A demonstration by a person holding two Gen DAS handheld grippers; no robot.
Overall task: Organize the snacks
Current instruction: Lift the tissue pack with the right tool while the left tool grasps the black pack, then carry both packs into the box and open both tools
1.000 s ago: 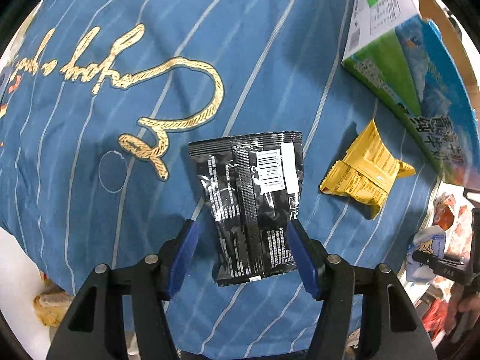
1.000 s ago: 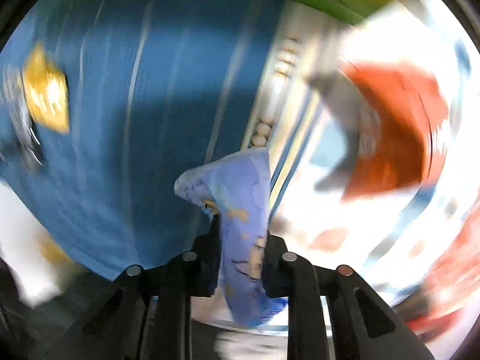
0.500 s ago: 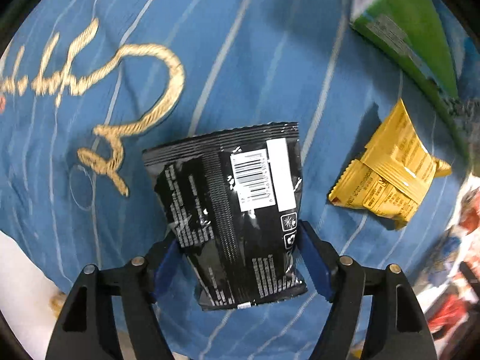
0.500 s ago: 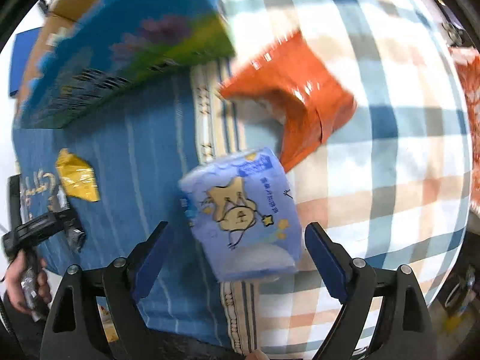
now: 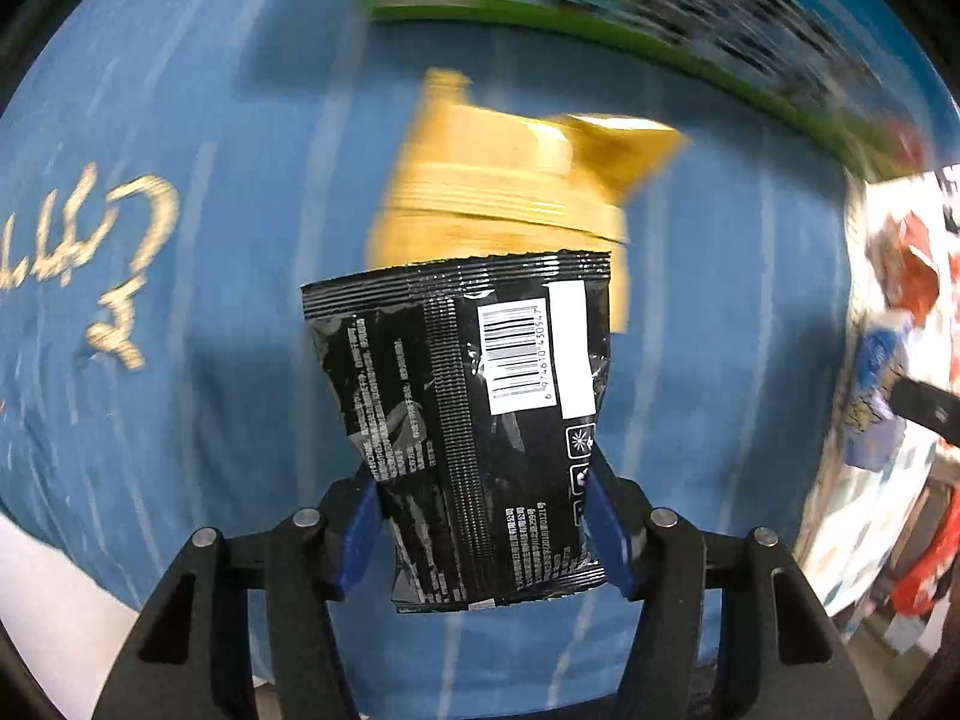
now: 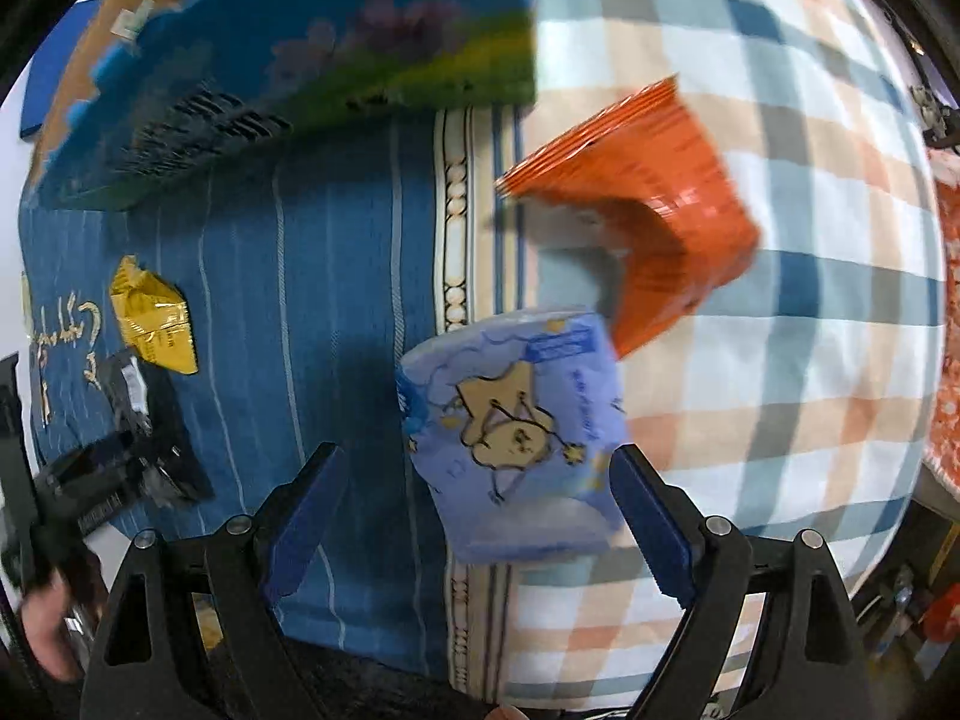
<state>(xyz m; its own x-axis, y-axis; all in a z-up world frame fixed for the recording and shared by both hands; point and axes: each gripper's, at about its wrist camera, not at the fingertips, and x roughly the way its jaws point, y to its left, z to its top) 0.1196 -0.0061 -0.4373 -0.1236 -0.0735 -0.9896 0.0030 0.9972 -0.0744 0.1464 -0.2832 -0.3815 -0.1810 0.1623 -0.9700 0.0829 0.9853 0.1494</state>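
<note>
A black snack packet (image 5: 474, 414) with a white barcode sits pinched between the blue pads of my left gripper (image 5: 483, 516), lifted above the blue cloth. A yellow packet (image 5: 510, 180) lies just behind it, blurred. My right gripper (image 6: 477, 516) stands open, its pads wide apart. A light-blue packet (image 6: 516, 432) with a star cartoon lies between them on the cloth seam, resting against the right pad. An orange packet (image 6: 648, 204) lies beyond it on the checked cloth. The right wrist view also shows the black packet (image 6: 144, 414) in the left gripper and the yellow packet (image 6: 153, 318).
A large blue-and-green box (image 6: 300, 78) stands at the back edge of the blue striped cloth (image 6: 336, 276). The checked cloth (image 6: 810, 360) covers the right side. More red packets (image 5: 918, 264) lie far right. A hand (image 6: 48, 630) holds the left gripper.
My left gripper has shut on the black packet, lifted it and swung toward the yellow packet. My right gripper has opened and let go of the light-blue packet, which now rests on the cloth.
</note>
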